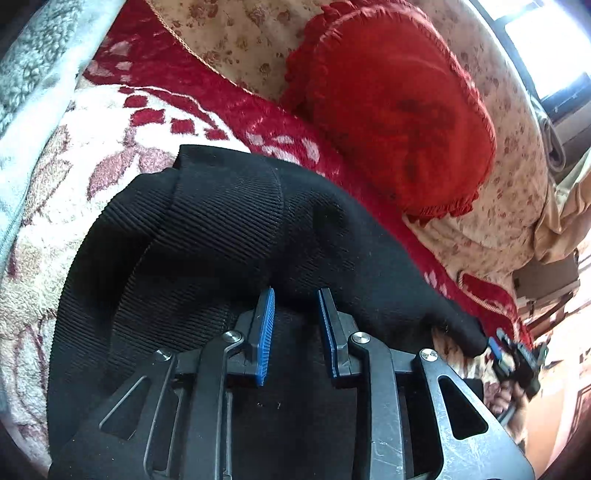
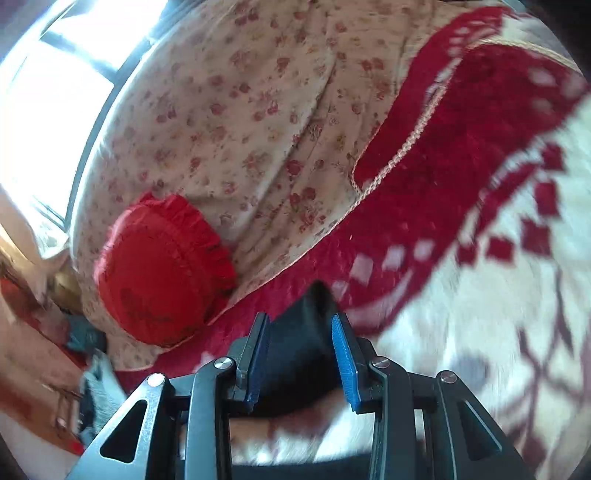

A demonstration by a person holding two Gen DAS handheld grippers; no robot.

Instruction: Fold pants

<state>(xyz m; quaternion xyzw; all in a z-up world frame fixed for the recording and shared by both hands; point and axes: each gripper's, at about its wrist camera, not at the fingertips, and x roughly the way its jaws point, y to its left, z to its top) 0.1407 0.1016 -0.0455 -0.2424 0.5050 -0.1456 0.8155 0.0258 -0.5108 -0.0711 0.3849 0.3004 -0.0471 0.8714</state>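
Black ribbed pants [image 1: 207, 229] lie in folded layers on a red-and-cream blanket [image 1: 74, 192]. My left gripper [image 1: 297, 295] hovers over them with a gap between its blue pads [image 1: 266, 325]; the cloth lies under the fingers, not pinched. A narrow end of the pants stretches right toward my right gripper [image 1: 517, 354]. In the right wrist view, the right gripper [image 2: 301, 321] stands open, and a corner of the black pants [image 2: 299, 354] lies loose between its blue pads [image 2: 341, 350].
A round red frilled cushion [image 1: 391, 107] [image 2: 162, 273] rests on a floral sheet [image 1: 240, 33] just beyond the pants. A grey fleecy cover [image 1: 33, 66] borders the left. A bright window [image 2: 55, 92] lies behind the bed. Furniture crowds the far right edge.
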